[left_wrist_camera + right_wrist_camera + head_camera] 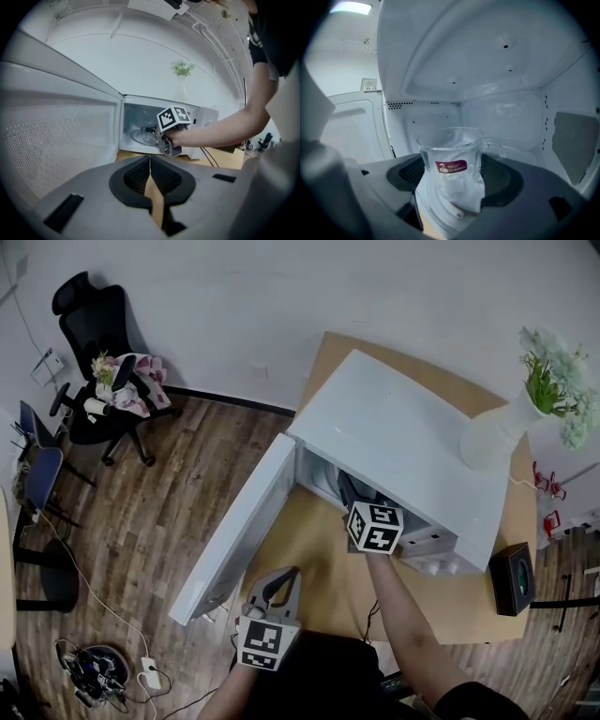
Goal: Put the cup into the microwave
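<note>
Your left hand-held gripper hangs nearest you, by the worktop's front edge, jaws together on nothing. Ahead, the white microwave covers much of the worktop, and its door is swung wide to your left. A white vase of flowers stands near the right edge of its top. Your right hand-held gripper reaches into the cavity, jaws clamped on the glass cup, with the cavity walls well apart on both sides. Whether the cup rests on the turntable, you cannot tell.
</note>
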### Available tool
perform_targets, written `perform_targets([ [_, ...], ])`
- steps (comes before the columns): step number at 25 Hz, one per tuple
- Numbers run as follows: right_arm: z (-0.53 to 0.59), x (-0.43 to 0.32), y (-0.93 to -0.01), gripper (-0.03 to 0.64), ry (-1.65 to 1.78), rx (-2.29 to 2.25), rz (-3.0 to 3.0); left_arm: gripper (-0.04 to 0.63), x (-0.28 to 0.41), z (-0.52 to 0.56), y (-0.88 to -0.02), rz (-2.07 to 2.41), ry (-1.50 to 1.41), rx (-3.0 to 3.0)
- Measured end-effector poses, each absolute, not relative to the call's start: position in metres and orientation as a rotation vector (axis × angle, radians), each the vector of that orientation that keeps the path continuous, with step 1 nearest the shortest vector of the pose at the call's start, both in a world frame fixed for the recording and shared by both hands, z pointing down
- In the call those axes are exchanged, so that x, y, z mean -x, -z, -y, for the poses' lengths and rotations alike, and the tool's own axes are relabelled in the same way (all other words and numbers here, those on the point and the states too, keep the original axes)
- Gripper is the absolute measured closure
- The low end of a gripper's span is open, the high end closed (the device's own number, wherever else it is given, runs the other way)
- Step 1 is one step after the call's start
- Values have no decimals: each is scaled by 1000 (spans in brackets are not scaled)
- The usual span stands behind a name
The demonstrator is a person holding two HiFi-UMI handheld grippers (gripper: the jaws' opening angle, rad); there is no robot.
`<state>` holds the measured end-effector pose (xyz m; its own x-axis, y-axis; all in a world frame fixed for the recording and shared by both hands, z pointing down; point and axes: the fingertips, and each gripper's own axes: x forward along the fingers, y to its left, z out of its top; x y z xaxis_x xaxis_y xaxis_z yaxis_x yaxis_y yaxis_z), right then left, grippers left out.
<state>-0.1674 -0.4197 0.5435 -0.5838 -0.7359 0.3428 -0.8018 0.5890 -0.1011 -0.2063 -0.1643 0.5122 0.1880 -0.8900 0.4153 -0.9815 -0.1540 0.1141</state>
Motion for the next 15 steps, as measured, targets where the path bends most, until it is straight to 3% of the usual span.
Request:
perform_targets([
  [15,396,146,-540,285,-382,-1312,2551,589,189,145,-510,1739,-355,-2152],
])
